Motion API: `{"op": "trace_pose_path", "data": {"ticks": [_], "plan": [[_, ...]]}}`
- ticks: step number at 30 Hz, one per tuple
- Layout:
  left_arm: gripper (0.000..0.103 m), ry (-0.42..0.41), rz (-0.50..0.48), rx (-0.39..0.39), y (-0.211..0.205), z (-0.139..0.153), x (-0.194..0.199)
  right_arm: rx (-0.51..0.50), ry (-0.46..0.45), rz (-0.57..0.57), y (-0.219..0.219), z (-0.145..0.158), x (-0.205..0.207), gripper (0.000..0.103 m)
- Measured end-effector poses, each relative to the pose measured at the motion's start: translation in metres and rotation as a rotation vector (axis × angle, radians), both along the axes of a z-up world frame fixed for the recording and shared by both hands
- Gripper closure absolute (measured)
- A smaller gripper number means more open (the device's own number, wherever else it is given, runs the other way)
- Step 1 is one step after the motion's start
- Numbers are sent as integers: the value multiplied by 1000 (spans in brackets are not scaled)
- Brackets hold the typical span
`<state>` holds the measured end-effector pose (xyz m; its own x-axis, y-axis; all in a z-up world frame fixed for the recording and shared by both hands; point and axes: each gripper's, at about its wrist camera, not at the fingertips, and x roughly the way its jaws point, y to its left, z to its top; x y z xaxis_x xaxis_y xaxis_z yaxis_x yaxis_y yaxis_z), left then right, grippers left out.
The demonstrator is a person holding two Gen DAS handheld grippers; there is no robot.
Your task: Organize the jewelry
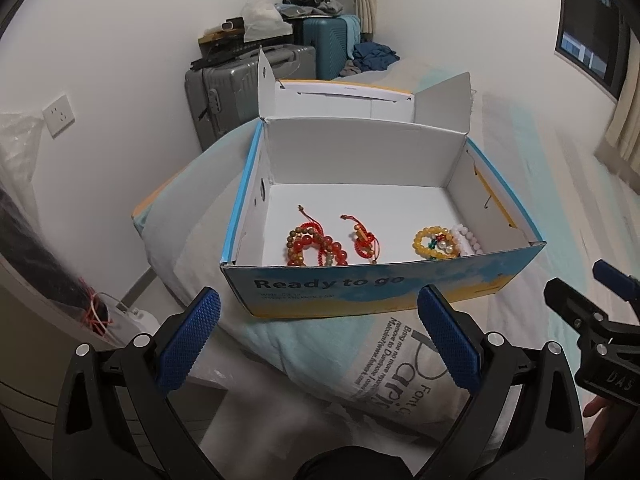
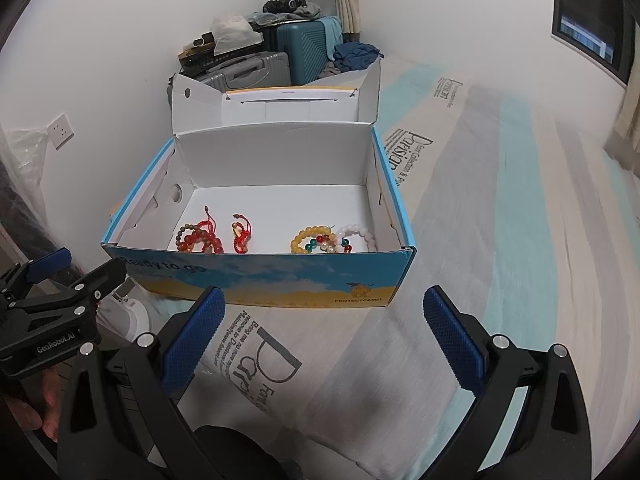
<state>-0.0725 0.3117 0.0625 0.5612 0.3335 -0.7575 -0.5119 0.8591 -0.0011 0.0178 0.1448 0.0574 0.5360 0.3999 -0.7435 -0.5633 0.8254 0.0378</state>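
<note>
An open blue and yellow cardboard box (image 1: 440, 280) (image 2: 280, 280) sits on the bed, lid flipped back. Inside near its front wall lie a red and brown bead bracelet (image 1: 316, 246) (image 2: 198, 238), a small red cord bracelet (image 1: 364, 242) (image 2: 240, 236), a yellow bead bracelet (image 1: 430, 242) (image 2: 308, 238) and a white bead bracelet (image 1: 466, 240) (image 2: 362, 236). My left gripper (image 1: 318, 306) is open, just in front of the box, nothing between its fingers. My right gripper (image 2: 324, 306) is also open and empty before the box.
The bed has a striped grey and light-blue cover (image 2: 500, 240) with printed lettering. Suitcases (image 1: 248, 80) piled with clutter stand against the far wall. A wall socket (image 1: 59, 115) is at left. A curtain and dark window (image 1: 592, 32) are at right. A hand (image 2: 44, 400) holds the left gripper.
</note>
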Motion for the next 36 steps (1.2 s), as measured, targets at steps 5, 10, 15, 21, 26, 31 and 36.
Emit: {"op": "trace_pose_path", "data": {"ticks": [5, 10, 15, 21, 26, 31, 36], "plan": [[6, 10, 7, 3, -1, -3, 1, -1, -2, 0, -2, 1, -2, 7], [6, 14, -3, 8, -5, -5, 3, -1, 0, -6, -5, 0, -1, 7], [6, 2, -8, 7, -6, -4, 3, -1, 2, -6, -5, -1, -1, 7], [6, 20, 19, 16, -4, -5, 4, -2, 6, -3, -4, -2, -2, 7], [6, 41, 26, 32, -5, -9, 6, -1, 7, -1, -4, -2, -2, 7], [6, 14, 5, 40, -8, -8, 4, -5, 10, -3, -3, -3, -2, 7], [6, 9, 0, 52, -10, -6, 5, -3, 12, -4, -2, -4, -2, 7]]}}
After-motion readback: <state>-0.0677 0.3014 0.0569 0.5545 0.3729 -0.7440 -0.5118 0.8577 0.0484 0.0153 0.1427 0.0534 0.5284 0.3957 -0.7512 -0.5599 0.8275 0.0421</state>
